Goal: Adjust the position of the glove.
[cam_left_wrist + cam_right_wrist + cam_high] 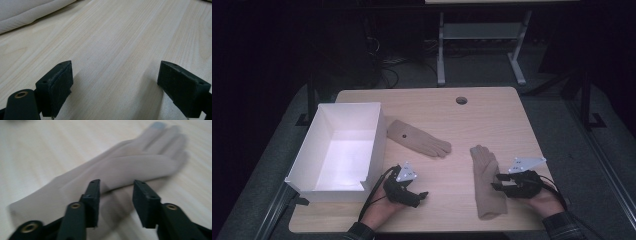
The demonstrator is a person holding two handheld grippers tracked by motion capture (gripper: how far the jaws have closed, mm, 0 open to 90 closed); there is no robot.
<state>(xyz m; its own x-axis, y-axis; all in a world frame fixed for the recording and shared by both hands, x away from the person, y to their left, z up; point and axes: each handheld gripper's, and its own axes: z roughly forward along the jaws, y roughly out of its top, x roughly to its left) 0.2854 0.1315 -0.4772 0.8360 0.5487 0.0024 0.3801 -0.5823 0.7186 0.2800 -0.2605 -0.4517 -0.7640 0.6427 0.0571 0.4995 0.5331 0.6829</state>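
**Two beige gloves on the table, right gripper at the nearer one**

A beige glove (487,184) lies flat on the right part of the wooden table (492,120), its fingers pointing away from the person and its cuff toward the near edge. A second glove (418,138) lies nearer the middle, just beside the right wall of a white open box (340,150) that stands at the table's left side; its fingertips point to the right.

The right hand (546,201) comes in from the lower right and holds the right gripper (498,182) low, pointing left, with its tips at the right edge of the nearer glove. In the right gripper view (116,195) the jaws stand partly open, the glove's edge lying between and beyond them; whether they touch it cannot be told.

The left hand (382,210) holds the left gripper (422,196) near the front of the box, pointing right. Its jaws (115,82) are spread wide over bare wood, holding nothing.
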